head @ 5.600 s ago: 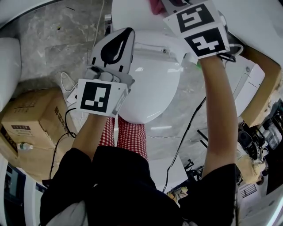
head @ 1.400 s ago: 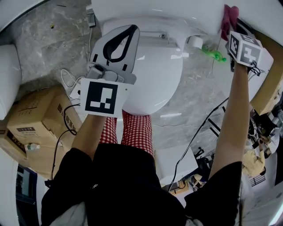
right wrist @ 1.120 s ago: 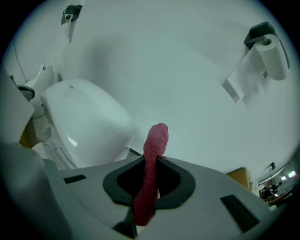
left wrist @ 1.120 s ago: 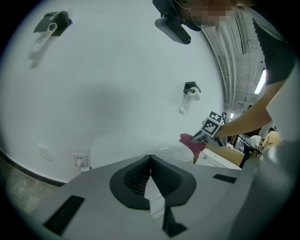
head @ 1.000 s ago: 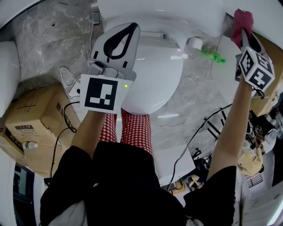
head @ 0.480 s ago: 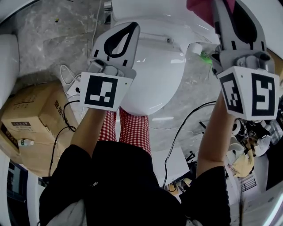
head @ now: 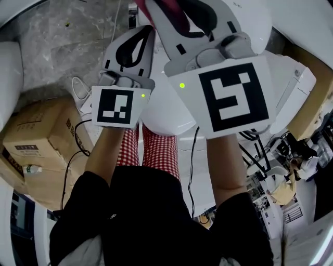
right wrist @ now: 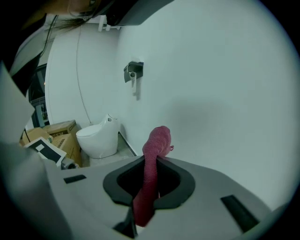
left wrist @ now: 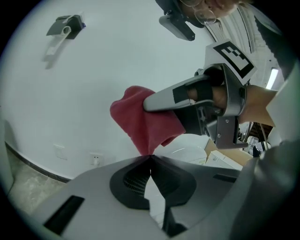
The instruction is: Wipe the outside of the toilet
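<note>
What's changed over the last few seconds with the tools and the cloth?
The right tool, shut on the red cloth throughout, swung from the far right back to the middle and rose toward the head camera. The cloth's corner now hangs at the tips of the left tool, which stayed shut over the toilet.

1. Most of the white ceramic toilet (head: 167, 117) is covered in the head view by the two grippers; little beyond the lid's near end is seen.
2. The red fabric cloth (head: 174, 15) is cut off there by the top edge, as are the tips of the right gripper (right wrist: 151, 161).
3. Whether the cloth's lower corner is touched by the left gripper (left wrist: 150, 158) cannot be told.
4. Print on the brown cardboard box (head: 36, 140) is too small to be read.
</note>
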Motion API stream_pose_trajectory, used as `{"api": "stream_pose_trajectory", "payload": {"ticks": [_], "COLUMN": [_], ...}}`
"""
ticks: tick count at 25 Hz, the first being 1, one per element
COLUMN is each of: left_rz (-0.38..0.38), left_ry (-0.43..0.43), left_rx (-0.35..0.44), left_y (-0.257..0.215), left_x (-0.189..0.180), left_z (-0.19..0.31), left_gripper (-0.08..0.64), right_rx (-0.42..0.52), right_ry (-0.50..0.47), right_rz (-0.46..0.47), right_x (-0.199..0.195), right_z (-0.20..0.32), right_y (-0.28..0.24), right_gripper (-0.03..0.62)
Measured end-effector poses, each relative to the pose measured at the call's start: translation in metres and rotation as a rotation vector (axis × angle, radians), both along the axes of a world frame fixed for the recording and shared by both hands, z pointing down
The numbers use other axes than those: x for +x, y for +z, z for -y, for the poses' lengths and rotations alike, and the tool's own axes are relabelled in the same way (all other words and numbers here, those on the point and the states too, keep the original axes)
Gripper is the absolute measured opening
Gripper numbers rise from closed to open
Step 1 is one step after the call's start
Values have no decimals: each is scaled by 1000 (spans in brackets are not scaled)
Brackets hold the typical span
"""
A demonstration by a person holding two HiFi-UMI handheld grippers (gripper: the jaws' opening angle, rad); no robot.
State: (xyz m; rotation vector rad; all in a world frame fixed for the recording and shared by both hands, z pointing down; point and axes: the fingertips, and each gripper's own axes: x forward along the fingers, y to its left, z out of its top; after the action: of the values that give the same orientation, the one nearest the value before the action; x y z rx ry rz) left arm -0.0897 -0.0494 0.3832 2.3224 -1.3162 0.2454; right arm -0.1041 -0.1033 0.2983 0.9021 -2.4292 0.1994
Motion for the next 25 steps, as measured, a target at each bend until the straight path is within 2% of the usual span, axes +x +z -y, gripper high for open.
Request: {"api": "stream_pose_trajectory", "payload": {"ticks": [3, 10, 17, 25], "left_rz": [2, -1, -2, -7], "left_ry": [-17, -25, -17, -12], "left_rx": [-15, -44, -51, -38], "left_y": [6, 17, 17, 10], "left_x": [-9, -12, -10, -10], "left_z": [1, 3, 3, 3], "left_gripper": [9, 9, 9, 9], "right_rx": [-60, -145, -87, -63], "right_ry": [18, 72, 71, 80], "right_rz": [10, -32, -180, -234], "right_x": [-7, -8, 8, 17], "right_z": [-2, -7, -4, 0], "right_y": [19, 62, 75, 77], "right_gripper": [54, 54, 54, 54]}}
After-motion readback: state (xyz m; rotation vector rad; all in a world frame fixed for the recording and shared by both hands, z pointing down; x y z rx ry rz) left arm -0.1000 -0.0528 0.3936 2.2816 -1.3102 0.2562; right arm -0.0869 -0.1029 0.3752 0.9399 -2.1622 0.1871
